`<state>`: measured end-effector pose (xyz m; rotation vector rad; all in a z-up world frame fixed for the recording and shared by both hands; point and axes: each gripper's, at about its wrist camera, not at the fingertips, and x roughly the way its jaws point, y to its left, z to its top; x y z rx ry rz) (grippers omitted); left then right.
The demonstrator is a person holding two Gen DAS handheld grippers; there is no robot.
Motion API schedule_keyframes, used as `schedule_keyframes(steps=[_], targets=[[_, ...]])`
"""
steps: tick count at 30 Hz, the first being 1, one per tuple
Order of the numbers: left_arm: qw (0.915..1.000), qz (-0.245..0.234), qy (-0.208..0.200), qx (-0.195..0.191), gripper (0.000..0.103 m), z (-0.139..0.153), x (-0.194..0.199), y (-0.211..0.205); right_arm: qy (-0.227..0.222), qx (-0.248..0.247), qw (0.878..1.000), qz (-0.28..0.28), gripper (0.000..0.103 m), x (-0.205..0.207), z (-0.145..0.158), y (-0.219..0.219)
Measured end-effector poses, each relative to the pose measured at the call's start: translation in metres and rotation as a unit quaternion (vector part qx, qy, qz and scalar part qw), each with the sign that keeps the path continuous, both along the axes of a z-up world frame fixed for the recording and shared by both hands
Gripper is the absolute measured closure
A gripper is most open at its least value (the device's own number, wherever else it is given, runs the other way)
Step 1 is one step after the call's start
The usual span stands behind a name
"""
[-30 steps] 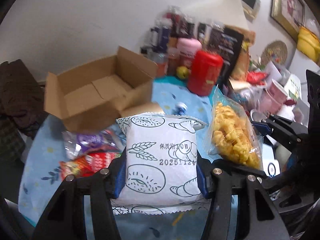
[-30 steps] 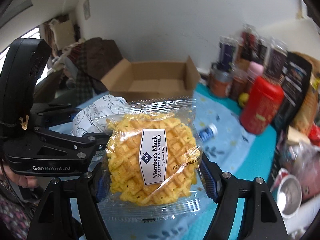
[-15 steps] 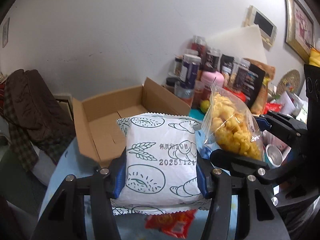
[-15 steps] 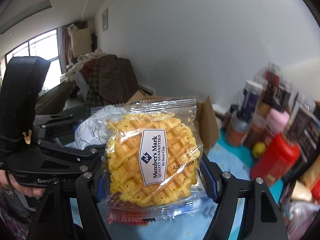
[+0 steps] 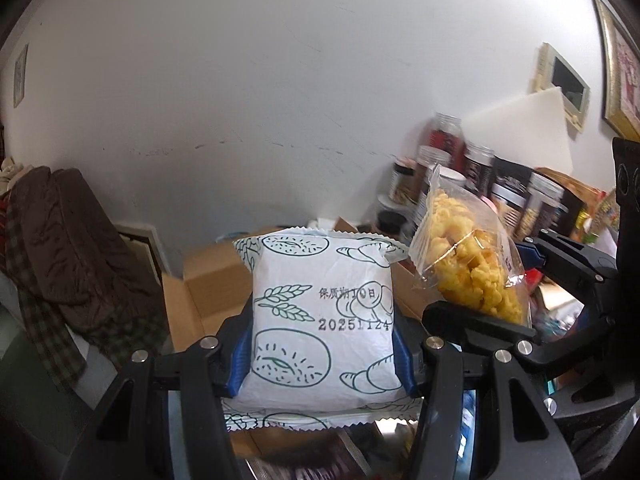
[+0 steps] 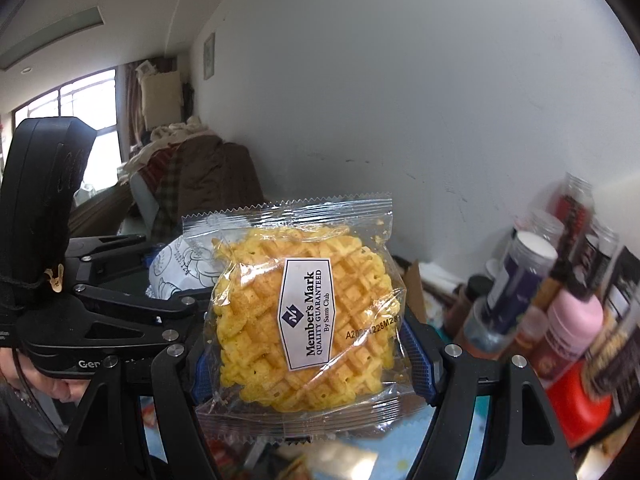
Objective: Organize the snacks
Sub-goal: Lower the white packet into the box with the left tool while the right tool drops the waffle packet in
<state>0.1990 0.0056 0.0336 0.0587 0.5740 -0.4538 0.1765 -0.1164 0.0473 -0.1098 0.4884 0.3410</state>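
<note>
We are holding both packets raised, facing the cardboard box (image 5: 212,280), probably to drop them in. Most of the box is hiding behind the white bread packet (image 5: 322,320), which our left gripper (image 5: 322,354) is clamping between its pads. Our right gripper (image 6: 314,356) is pinching the waffle packet (image 6: 304,320) by its sides. The jars (image 6: 524,280) at right are blurring; their labels are unreadable.

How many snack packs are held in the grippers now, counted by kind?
White bread pack, in the left gripper: 1
Clear waffle pack, in the right gripper: 1
Total: 2
</note>
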Motion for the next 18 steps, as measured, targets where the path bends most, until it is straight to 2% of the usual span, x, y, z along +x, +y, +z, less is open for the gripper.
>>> schedule_keyframes(steps=[7, 12, 18], targets=[[0.9999, 0.012, -0.01, 0.007, 0.048, 0.001, 0.051, -0.005, -0.015, 0.0, 1.0, 0.007, 0.028, 0.047, 0.001, -0.004], [0.9995, 0.019, -0.001, 0.024, 0.048, -0.007, 0.08, -0.008, -0.002, -0.009, 1.0, 0.007, 0.028, 0.079, -0.009, -0.006], [0.9978, 0.028, 0.032, 0.051, 0.048, -0.029, 0.119, -0.014, 0.031, -0.02, 0.999, 0.013, 0.028, 0.114, -0.027, -0.005]])
